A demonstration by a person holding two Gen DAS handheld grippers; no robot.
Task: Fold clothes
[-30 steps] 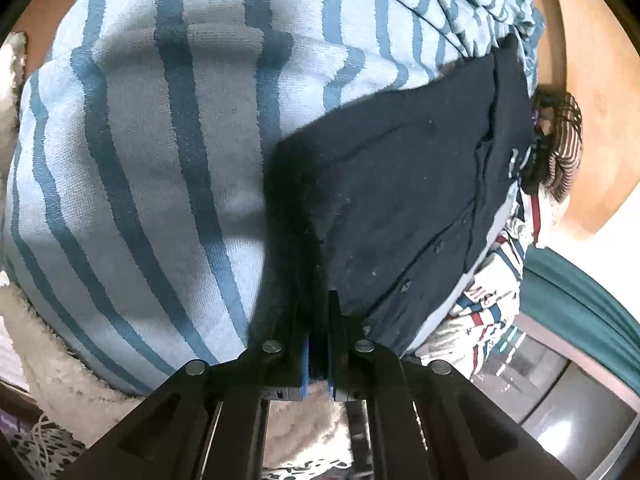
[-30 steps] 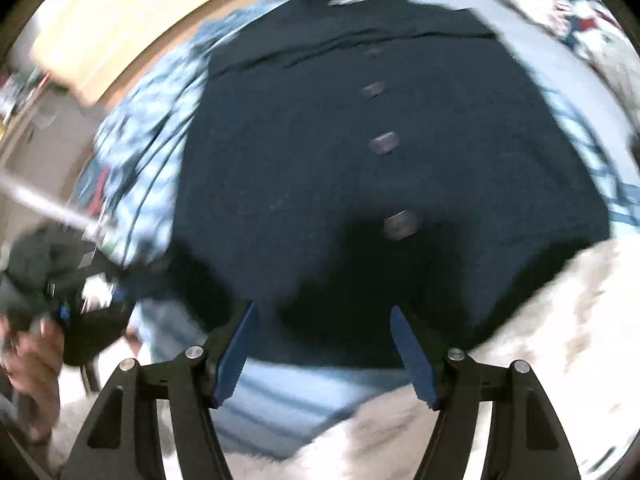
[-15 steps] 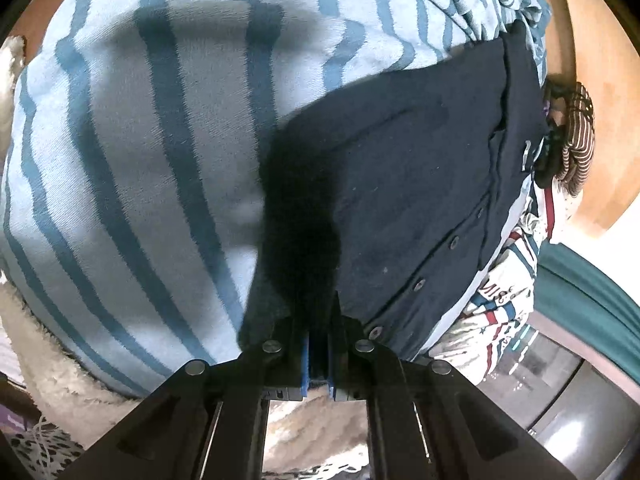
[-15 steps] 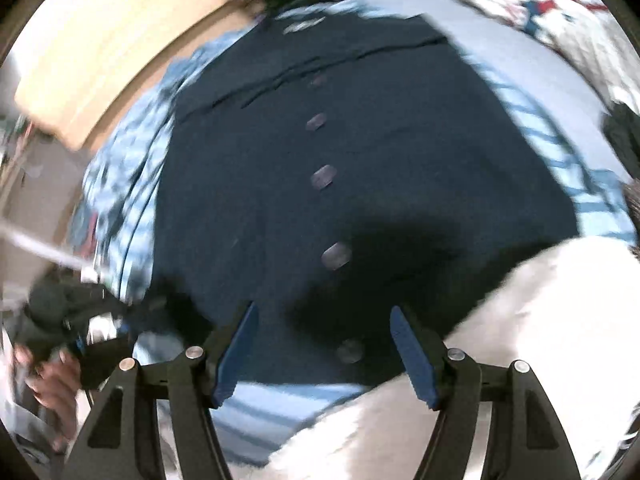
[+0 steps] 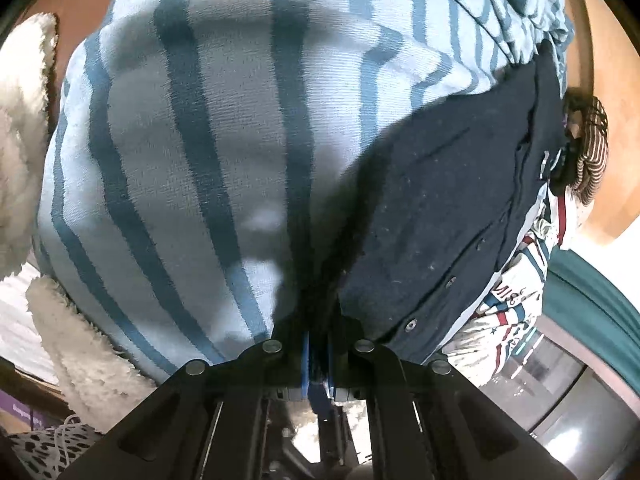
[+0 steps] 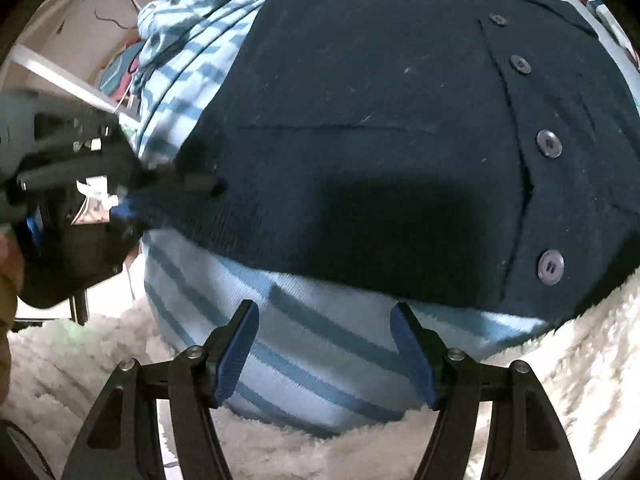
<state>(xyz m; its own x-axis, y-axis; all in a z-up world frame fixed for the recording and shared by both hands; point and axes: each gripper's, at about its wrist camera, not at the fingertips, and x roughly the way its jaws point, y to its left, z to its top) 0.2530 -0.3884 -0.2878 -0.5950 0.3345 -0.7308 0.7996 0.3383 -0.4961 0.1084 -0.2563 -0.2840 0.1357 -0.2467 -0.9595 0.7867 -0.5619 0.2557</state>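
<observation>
Navy cardigan (image 6: pixel 380 128) (buttoned) in left tool (image 5: pixel 318 344), over striped garment (image 5: pixel 192 140)

The left gripper (image 6: pixel 176 184) is motion-blurred; the navy cardigan (image 6: pixel 380 120) hides its fingertips.

Legible text: one item. Printed white garment (image 5: pixel 516 296), right edge of the left wrist view, bears red capitals, partly visible, reading roughly "MIS…"; the remainder is folded under and unreadable. Purple strip (image 5: pixel 24 420), lower left: lettering too small to read. Right wrist view: none.
</observation>
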